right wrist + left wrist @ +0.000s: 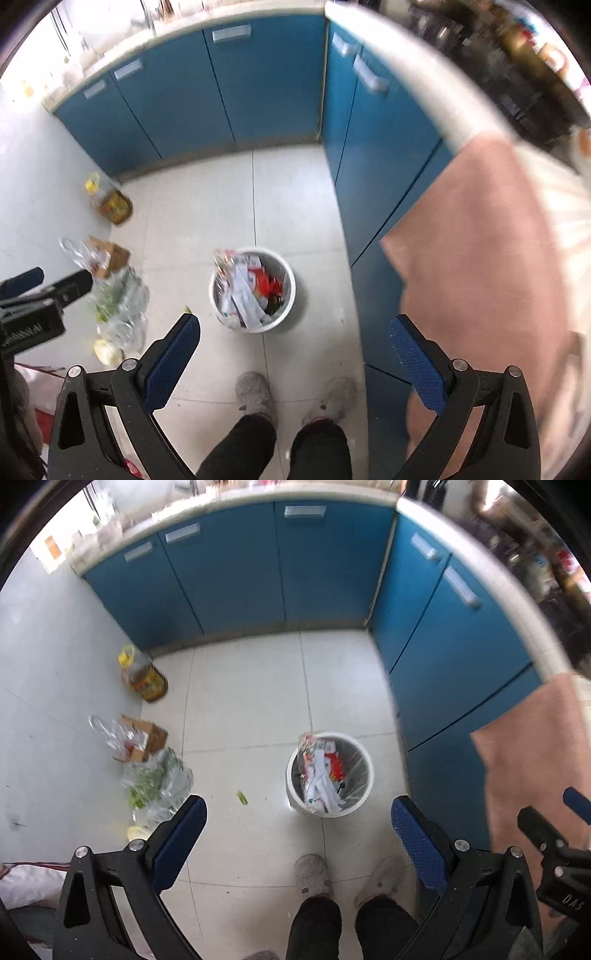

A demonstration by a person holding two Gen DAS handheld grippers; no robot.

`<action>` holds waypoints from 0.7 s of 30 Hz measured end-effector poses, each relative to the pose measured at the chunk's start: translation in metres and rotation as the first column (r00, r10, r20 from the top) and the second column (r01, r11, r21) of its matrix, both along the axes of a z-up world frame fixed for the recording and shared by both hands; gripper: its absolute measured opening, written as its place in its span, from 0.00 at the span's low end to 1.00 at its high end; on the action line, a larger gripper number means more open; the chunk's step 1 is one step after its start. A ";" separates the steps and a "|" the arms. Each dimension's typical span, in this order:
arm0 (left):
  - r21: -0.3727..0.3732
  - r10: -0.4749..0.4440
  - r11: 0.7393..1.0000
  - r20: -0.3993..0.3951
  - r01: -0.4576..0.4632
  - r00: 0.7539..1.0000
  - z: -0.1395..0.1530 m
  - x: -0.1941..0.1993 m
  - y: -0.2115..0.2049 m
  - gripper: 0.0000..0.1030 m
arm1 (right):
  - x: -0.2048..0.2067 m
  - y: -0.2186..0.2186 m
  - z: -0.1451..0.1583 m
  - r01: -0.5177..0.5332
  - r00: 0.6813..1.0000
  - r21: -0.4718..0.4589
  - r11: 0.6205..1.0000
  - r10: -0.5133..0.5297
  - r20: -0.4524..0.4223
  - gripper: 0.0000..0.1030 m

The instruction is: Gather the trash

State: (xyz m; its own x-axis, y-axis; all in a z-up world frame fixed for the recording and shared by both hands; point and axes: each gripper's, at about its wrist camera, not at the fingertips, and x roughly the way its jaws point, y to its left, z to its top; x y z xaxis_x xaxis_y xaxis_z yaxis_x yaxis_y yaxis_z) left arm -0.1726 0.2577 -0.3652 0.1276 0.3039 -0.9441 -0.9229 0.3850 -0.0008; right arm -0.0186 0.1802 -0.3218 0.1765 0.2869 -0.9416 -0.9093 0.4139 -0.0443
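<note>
A white trash bin (295, 794) lined with a clear bag stands on the tiled floor, full of paper and wrappers; it also shows in the right wrist view (290, 291). A small green scrap (242, 797) lies on the floor left of the bin. My left gripper (298, 812) is open and empty, held high above the floor. My right gripper (294, 328) is open and empty, also high above the bin. The left gripper shows at the left edge of the right wrist view (44, 291).
Blue cabinets (240, 572) line the back and right. By the left wall are an oil bottle (142, 675), a cardboard box (146, 736) and clear bags of greens (155, 782). A pink cloth (480, 240) hangs at right. The person's feet (312, 875) stand below.
</note>
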 end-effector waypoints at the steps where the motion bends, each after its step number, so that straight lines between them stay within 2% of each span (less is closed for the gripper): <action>1: 0.011 -0.002 1.000 0.011 0.002 1.000 0.015 -0.001 -0.005 0.99 | -0.002 -0.007 0.024 0.003 1.000 0.020 1.000 -0.003 0.010 1.00; 5: 0.058 -0.005 0.998 0.052 0.002 0.999 0.085 -0.003 -0.036 0.99 | -0.012 -0.042 0.115 -0.007 1.000 0.106 0.994 0.005 0.021 1.00; 6: 0.069 0.000 0.998 0.058 -0.004 0.998 0.104 -0.002 -0.047 0.99 | -0.013 -0.050 0.131 -0.008 1.000 0.124 0.992 0.006 0.017 1.00; 10: 0.106 0.017 0.994 0.084 -0.026 0.996 0.149 0.000 -0.080 0.99 | -0.013 -0.082 0.194 -0.038 0.999 0.195 0.980 0.039 0.001 1.00; 15: 0.155 0.066 0.984 0.122 -0.084 0.990 0.198 -0.001 -0.125 0.99 | -0.010 -0.114 0.251 -0.097 0.995 0.259 0.961 0.101 -0.004 1.00; 21: 0.182 0.104 0.975 0.135 -0.128 0.985 0.234 -0.010 -0.158 0.99 | -0.021 -0.148 0.291 -0.150 0.988 0.285 0.947 0.157 0.001 1.00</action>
State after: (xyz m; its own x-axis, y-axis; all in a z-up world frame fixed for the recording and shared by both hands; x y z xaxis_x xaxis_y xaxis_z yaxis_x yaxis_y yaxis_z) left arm -0.1830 0.0993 -0.1314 0.1934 0.4948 -0.8472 -0.9586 0.2794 -0.0557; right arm -0.0394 0.0327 -0.0311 0.0902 0.5643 -0.8206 -0.9622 0.2619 0.0743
